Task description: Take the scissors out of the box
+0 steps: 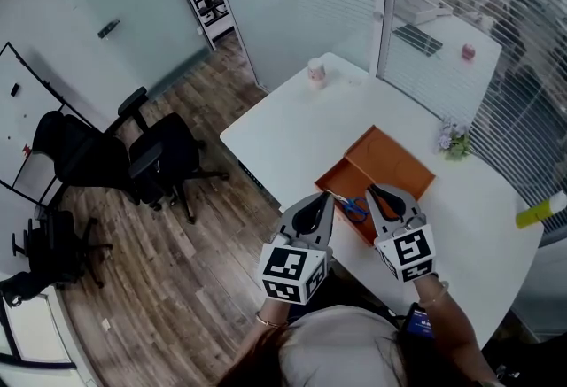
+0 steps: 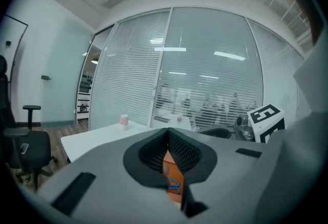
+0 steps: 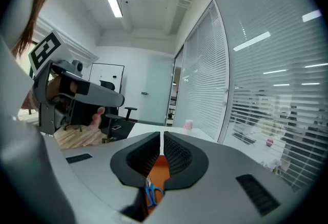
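Left gripper [image 1: 330,197] and right gripper [image 1: 372,190], each with jaws closed together on nothing, hang over the near edge of the white table [image 1: 292,133].
Open wood floor with office chairs [image 1: 133,159] spreads left of the table's edge. Between the two grippers, the blue-handled scissors [image 1: 355,209] lie in the near-left part of the open orange box [image 1: 399,159]. Only the head view shows that floor room, while each gripper view glimpses the blue handles below its meeting jaw tips.
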`<state>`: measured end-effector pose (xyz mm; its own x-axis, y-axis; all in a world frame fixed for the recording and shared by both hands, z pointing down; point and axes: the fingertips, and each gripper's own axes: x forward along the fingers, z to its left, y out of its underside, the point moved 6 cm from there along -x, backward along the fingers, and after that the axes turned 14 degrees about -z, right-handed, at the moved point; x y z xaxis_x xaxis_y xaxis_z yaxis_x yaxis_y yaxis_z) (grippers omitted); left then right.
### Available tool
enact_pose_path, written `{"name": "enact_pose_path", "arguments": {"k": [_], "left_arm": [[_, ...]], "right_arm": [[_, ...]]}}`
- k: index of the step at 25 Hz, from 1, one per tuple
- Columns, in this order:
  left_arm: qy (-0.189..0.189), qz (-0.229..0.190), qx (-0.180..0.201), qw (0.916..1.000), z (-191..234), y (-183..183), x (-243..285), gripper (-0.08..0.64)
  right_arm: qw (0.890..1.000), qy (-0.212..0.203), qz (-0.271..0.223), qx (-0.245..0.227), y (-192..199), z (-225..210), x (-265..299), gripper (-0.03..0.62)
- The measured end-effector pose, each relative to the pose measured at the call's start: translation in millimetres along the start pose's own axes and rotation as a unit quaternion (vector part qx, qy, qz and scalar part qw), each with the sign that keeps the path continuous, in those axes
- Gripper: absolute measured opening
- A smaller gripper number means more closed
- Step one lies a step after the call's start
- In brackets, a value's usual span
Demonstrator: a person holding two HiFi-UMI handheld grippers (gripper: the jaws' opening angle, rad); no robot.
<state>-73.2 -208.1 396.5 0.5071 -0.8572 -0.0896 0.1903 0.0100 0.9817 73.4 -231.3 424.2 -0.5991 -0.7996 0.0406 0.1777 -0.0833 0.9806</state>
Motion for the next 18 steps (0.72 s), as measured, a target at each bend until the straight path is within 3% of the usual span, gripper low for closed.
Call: {"name": "enact_pose_path", "arguments": {"k": [18], "left_arm": [[0.011,0.01,-0.012,0.9998,27,9,17,0.018]], "right_arm": [[0.993,-0.071,0.098,-0.013,58,14,36,0.08]]}}
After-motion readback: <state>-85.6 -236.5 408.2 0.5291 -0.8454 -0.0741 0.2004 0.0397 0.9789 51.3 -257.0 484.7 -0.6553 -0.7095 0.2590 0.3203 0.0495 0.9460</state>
